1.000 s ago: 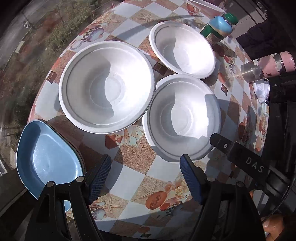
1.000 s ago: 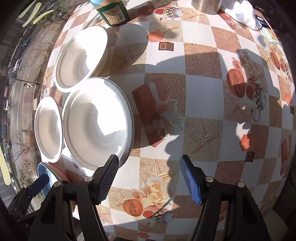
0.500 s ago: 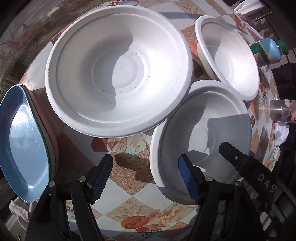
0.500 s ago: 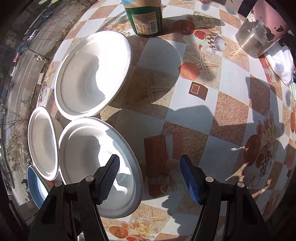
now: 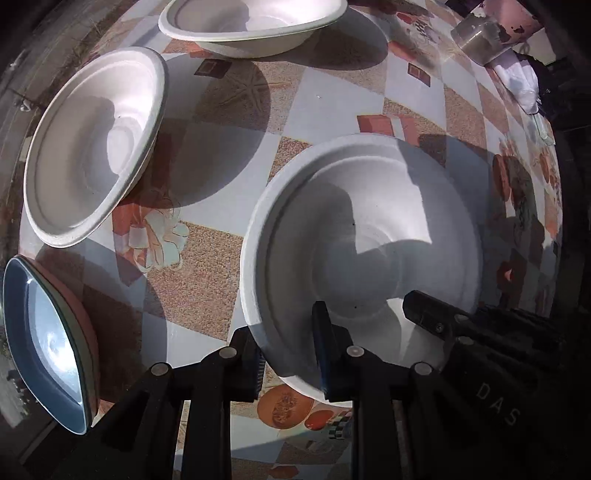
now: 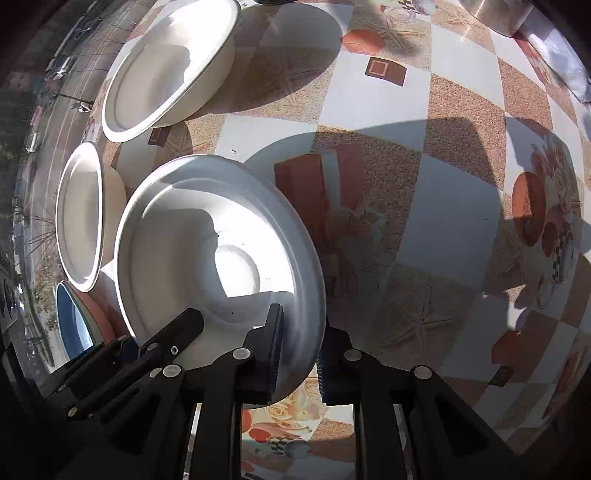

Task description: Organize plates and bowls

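A white moulded-fibre bowl (image 5: 364, 254), wide-rimmed and shallow, sits gripped from two sides on a round table covered in a checked, seashell-printed oilcloth (image 5: 332, 107). The left gripper (image 5: 290, 354) has its two fingers closed almost together across the bowl's near rim, one pad inside the wall and one outside; the right gripper (image 6: 299, 354) pinches the opposite edge of the same bowl (image 6: 218, 254) in the same way, its jaws narrowed to the thickness of the rim. The tip of each tool shows in the other's camera, reaching over the bowl. A two-sided hold of this kind probably serves to keep the light, flexible bowl level as it is lifted; whether it has left the cloth cannot be told.

Ahead and to the left of the left gripper stand two more white fibre bowls, a nearer one (image 5: 96, 147) and a farther one (image 5: 255, 22), each apart from the held bowl and from each other. Hard to the left, at the table's edge, a blue plastic plate (image 5: 44, 343) rests on a reddish one. The likely aim is to nest the held bowl into one of its neighbours. A steel cup and a white cloth lie far ahead to the right.
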The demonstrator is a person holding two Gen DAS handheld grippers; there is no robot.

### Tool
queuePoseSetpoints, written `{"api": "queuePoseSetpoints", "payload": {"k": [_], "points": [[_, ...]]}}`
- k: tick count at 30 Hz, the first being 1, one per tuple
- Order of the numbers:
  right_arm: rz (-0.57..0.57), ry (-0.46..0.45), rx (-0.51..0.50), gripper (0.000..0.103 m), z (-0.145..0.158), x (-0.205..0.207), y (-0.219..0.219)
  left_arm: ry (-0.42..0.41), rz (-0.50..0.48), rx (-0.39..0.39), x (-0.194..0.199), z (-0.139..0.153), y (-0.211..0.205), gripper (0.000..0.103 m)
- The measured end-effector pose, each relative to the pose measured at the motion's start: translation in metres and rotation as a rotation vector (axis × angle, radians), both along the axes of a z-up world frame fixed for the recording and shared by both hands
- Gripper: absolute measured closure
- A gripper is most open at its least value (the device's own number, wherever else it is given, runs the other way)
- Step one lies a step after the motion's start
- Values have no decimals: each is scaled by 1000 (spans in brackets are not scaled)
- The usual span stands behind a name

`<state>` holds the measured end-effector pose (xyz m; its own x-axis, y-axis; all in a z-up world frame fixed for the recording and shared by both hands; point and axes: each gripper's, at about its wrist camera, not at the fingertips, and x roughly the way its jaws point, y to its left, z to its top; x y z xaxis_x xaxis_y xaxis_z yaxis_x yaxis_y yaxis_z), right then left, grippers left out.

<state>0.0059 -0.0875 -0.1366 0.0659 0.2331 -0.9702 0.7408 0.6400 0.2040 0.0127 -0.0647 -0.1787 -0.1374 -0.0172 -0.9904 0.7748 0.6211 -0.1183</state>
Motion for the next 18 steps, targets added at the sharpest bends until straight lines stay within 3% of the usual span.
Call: {"api": "queuePoseSetpoints", "payload": {"k": [4, 9, 18], "points": [[-79, 12, 32, 85, -4, -45, 10, -32, -193, -5, -54, 6, -10, 77], [-205, 46, 24, 84, -2, -104, 16, 6, -368, -13, -116, 12, -30, 77], [-433, 79, 13, 84, 3, -196, 19, 24, -567, -35, -199, 21, -56, 77]]}}
